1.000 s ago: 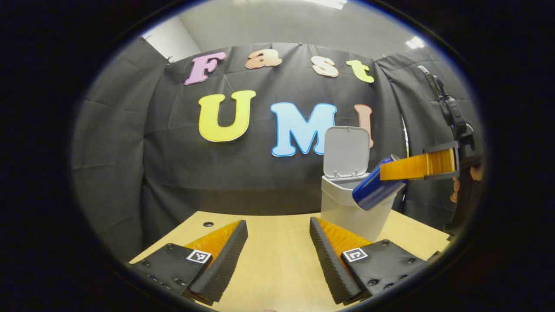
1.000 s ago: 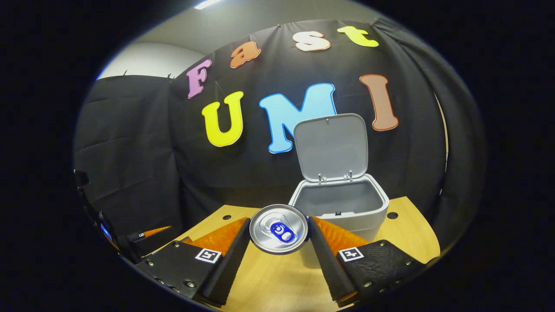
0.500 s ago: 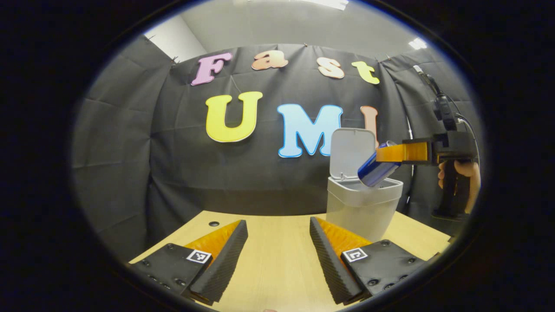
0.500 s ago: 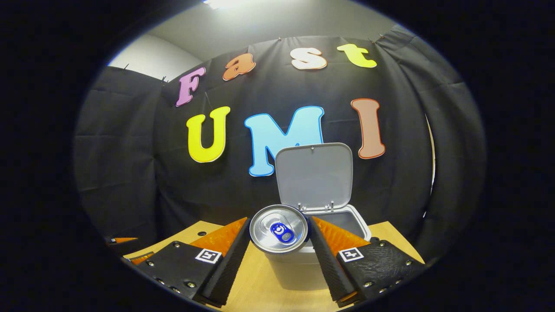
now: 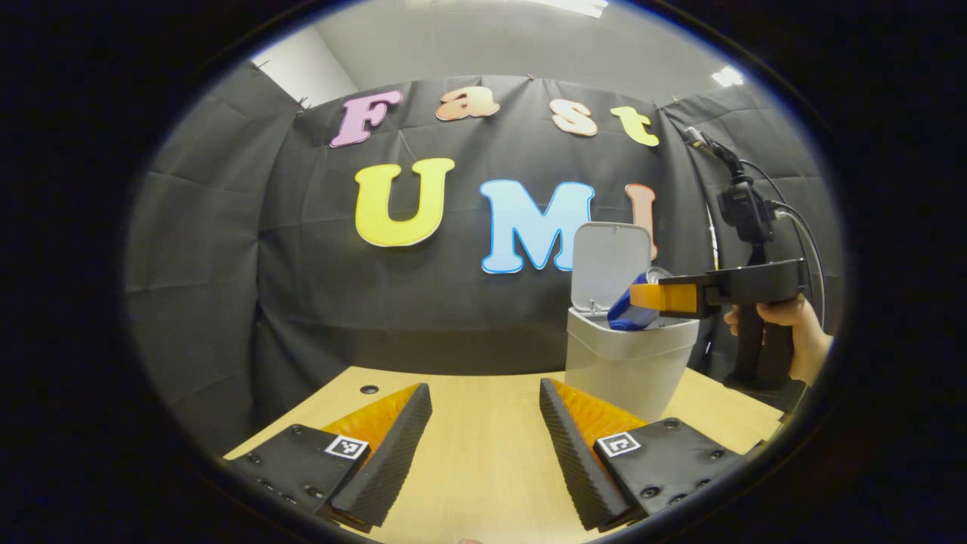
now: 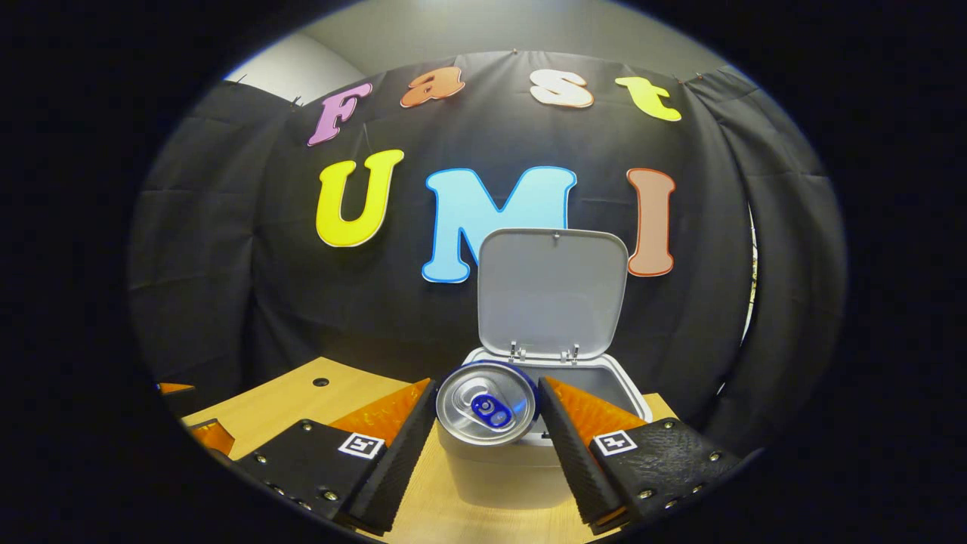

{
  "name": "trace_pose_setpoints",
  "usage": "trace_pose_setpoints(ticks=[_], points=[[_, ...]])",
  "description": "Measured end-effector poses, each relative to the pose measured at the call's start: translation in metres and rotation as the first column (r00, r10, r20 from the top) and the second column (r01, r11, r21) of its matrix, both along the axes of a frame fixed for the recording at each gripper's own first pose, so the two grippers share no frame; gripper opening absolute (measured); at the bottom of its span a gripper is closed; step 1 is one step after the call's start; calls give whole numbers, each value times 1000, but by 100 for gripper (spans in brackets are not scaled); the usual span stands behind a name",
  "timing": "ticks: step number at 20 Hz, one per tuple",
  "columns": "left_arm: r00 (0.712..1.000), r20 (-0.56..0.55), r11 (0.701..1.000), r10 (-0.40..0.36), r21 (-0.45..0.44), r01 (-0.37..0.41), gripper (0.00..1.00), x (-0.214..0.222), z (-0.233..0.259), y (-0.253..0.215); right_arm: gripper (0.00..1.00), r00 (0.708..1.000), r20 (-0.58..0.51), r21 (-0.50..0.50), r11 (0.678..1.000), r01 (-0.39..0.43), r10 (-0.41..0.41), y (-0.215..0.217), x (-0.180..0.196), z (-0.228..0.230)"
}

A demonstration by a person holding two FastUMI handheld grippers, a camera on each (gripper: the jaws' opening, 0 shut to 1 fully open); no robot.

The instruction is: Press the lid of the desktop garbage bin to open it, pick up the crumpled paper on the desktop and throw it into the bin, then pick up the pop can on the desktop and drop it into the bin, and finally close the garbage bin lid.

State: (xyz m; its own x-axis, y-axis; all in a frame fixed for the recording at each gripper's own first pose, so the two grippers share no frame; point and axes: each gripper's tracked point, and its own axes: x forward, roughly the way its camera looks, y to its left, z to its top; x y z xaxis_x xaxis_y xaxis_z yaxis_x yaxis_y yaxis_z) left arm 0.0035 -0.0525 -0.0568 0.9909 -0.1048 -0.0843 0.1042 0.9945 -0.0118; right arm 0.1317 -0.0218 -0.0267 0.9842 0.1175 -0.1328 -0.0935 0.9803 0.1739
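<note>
The right gripper (image 6: 487, 404) squeezes the pop can (image 6: 486, 402) tight over the open bin (image 5: 628, 363) w/ lid (image 6: 552, 293) up, & the left gripper (image 5: 485, 423) is wide open, holding nothing.

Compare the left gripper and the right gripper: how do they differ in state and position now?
The right gripper is shut on the pop can, while the left gripper is open and holds nothing. The right gripper is raised at the open bin; the left gripper is low over the table, short of the bin. Both face the booth wall.
</note>
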Motion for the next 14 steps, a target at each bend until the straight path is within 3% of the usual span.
trace_pose_setpoints(ticks=[4, 14], points=[[1000, -3, 1000, 8, -3, -8, 93, 1, -2, 3, 91, 1000, 7, -15, 1000, 22, -22, -5, 1, 1], [1000, 6, 1000, -14, -6, 14, 93, 2, 0, -2, 92, 998, 19, -19, 998, 58, -58, -21, -1, 16]])
